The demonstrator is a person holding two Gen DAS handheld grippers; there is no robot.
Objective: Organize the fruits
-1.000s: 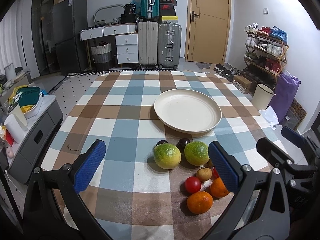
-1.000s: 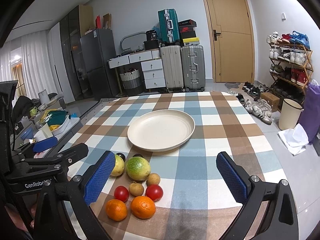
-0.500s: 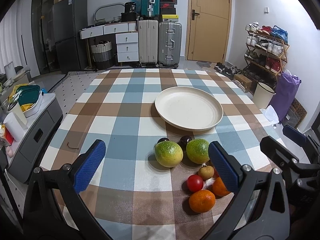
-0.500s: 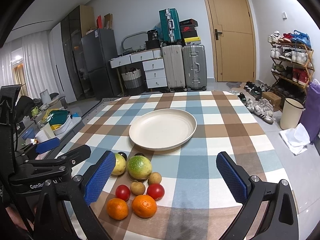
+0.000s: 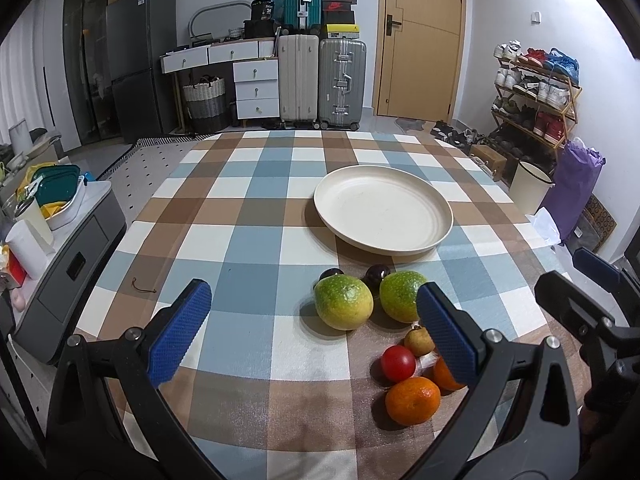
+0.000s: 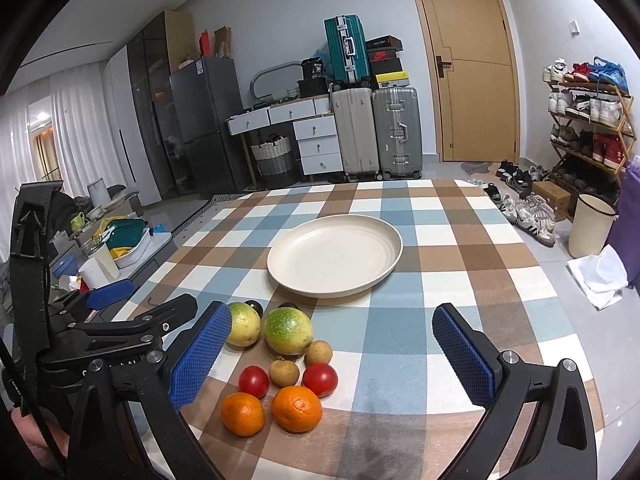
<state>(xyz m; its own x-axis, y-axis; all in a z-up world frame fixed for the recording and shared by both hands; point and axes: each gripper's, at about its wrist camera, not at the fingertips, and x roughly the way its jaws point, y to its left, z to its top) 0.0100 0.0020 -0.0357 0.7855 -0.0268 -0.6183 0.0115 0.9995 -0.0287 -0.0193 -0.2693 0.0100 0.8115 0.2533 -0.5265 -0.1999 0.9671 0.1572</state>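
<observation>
Fruit [image 6: 280, 364] clustered beside plate [image 6: 376, 276] (bare); both tongs [image 5: 316, 336] [image 6: 332, 356] spread wide.

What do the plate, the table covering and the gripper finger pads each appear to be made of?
Plate: likely matte plastic or ceramic; cream, no glare.
Table covering: woven cloth, probably; checked, visible weave, dull.
Finger pads: seemingly rubber or textured plastic; blue, dimpled grip surface, mounted on black rigid arms.

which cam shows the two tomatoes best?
Right wrist: both tomatoes sit unobstructed. Left wrist shows one tomato clearly; the second is hidden behind the left claw's finger.
</observation>
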